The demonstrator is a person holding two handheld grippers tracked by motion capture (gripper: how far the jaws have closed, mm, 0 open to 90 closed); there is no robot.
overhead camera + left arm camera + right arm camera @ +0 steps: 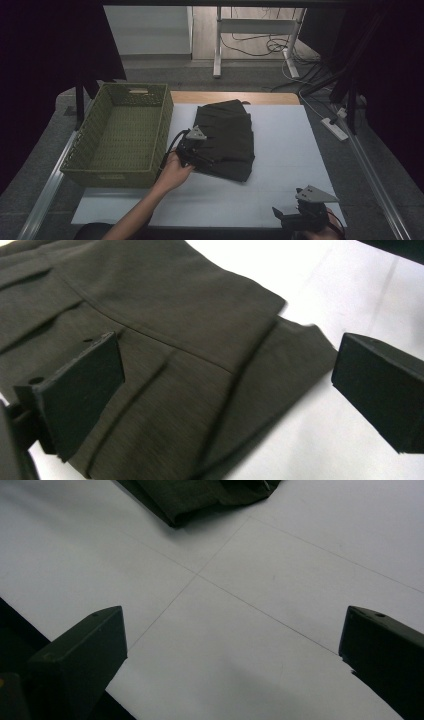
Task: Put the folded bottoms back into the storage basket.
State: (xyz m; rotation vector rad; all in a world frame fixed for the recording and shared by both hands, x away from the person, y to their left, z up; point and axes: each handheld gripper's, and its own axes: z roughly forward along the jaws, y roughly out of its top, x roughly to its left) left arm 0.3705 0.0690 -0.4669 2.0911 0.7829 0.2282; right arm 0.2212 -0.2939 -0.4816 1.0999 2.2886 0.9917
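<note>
Both tongs agape — left tongs (227,385) over smooth folded dark cloth (165,340), right tongs (232,655) over matte white sheet (240,595)

The right claw (232,655) stands wide open, its two dark jaws rising from the bottom corners with nothing between them but bare surface. Beneath and ahead of it lies the white worktop (280,570), which is crossed by two thin lines meeting just above the middle of the gap. A dark strip runs along the worktop's near edge at the lower left. At the top, well apart from the jaws, the folded corner of a dark garment (195,495) rests flat on the worktop and casts a soft shadow along its edge.
</note>
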